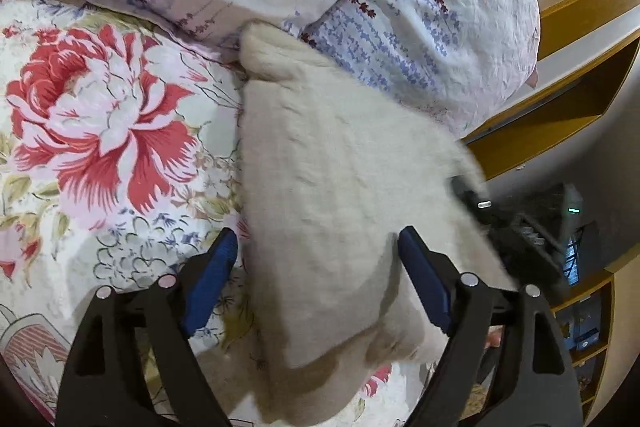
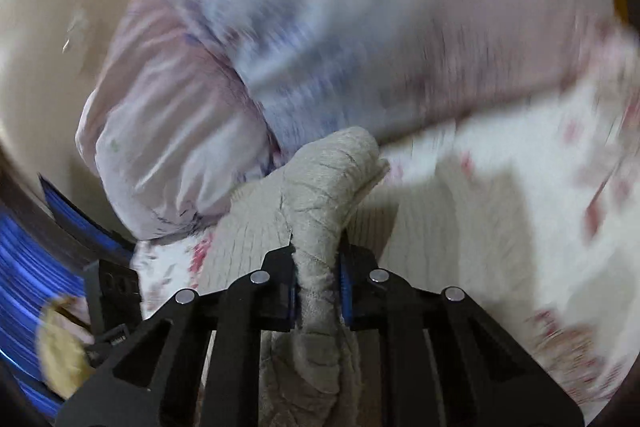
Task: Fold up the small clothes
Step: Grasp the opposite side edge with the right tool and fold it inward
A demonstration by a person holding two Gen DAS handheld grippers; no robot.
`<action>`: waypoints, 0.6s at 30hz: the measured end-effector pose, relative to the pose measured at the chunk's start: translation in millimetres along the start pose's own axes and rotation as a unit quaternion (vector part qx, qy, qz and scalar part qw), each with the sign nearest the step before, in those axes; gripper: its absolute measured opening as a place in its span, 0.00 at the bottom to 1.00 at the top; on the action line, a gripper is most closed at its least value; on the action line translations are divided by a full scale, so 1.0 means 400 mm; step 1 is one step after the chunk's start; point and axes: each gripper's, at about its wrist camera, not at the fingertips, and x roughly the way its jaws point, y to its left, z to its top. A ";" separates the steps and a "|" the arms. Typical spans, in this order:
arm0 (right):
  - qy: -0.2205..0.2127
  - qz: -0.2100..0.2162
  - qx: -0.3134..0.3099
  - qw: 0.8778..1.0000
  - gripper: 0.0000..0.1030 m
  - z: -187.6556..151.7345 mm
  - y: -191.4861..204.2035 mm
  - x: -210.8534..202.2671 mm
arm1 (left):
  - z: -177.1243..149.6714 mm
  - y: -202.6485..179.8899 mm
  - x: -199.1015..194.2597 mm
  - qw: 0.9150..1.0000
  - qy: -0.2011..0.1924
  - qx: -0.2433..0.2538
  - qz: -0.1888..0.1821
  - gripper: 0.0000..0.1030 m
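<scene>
Right tongs (image 2: 318, 281) pinching cream garment (image 2: 320, 195), bedding (image 2: 360, 27) motion-blurred

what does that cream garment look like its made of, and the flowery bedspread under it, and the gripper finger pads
Cream garment: looks like soft fleece or plush knit, matte, with a fuzzy nap and blurred edges. Bedspread: likely printed woven cotton, matte, with fine creases and a crisp red peony print. Finger pads of the left gripper: blue, seemingly ribbed rubber or plastic, on black, probably plastic, arms.

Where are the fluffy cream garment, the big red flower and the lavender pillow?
Cream garment (image 1: 340, 167): left wrist view, middle of its fuzzy surface.
Red flower (image 1: 100, 115): left wrist view, flower's centre on bedspread.
Lavender pillow (image 1: 432, 39): left wrist view, its printed side.
</scene>
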 end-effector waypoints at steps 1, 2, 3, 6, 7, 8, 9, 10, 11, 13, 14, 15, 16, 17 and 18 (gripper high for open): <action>-0.014 -0.016 -0.020 1.000 0.15 0.007 0.013 -0.021 | -0.001 0.002 -0.004 1.000 -0.001 0.000 -0.001 0.80; -0.026 -0.039 -0.039 0.998 0.15 0.014 0.022 -0.043 | -0.001 0.002 -0.005 1.000 -0.001 0.000 -0.003 0.80; -0.030 -0.057 -0.048 0.997 0.15 0.014 0.021 -0.052 | -0.001 -0.001 -0.004 1.000 -0.001 0.002 -0.004 0.80; -0.023 -0.144 -0.070 0.987 0.15 0.002 0.001 -0.049 | -0.006 -0.013 -0.006 1.000 0.000 0.018 0.000 0.80; -0.020 -0.154 -0.071 0.985 0.15 -0.005 -0.005 -0.047 | -0.008 -0.016 -0.007 1.000 0.001 0.022 0.000 0.80; -0.018 -0.163 -0.072 0.984 0.15 -0.015 -0.015 -0.048 | -0.010 -0.021 -0.005 1.000 0.003 0.027 -0.003 0.80; -0.018 -0.166 -0.072 0.983 0.15 -0.019 -0.023 -0.051 | -0.012 -0.025 -0.003 0.999 0.005 0.031 -0.005 0.80; -0.018 -0.172 -0.074 0.982 0.15 -0.022 -0.029 -0.050 | -0.014 -0.028 0.000 0.999 0.007 0.035 -0.007 0.80; -0.016 -0.178 -0.075 0.981 0.15 -0.023 -0.036 -0.047 | -0.017 -0.032 0.003 0.999 0.010 0.040 -0.009 0.80; -0.017 -0.173 -0.077 0.982 0.15 -0.024 -0.038 -0.047 | -0.024 -0.039 0.008 0.998 0.017 0.051 -0.012 0.80; -0.024 -0.169 -0.083 0.982 0.15 -0.027 -0.034 -0.058 | -0.027 -0.043 0.010 0.998 0.020 0.056 -0.014 0.80; -0.032 -0.164 -0.088 0.982 0.15 -0.029 -0.031 -0.067 | -0.028 -0.046 0.013 0.998 0.022 0.059 -0.015 0.80; -0.046 -0.159 -0.097 0.981 0.15 -0.030 -0.024 -0.079 | -0.029 -0.048 0.015 0.998 0.024 0.063 -0.016 0.80; -0.054 -0.160 -0.101 0.980 0.15 -0.032 -0.018 -0.084 | -0.029 -0.049 0.016 0.997 0.025 0.065 -0.017 0.80; -0.059 -0.165 -0.101 0.979 0.15 -0.033 -0.020 -0.088 | -0.029 -0.049 0.018 0.997 0.027 0.066 -0.019 0.80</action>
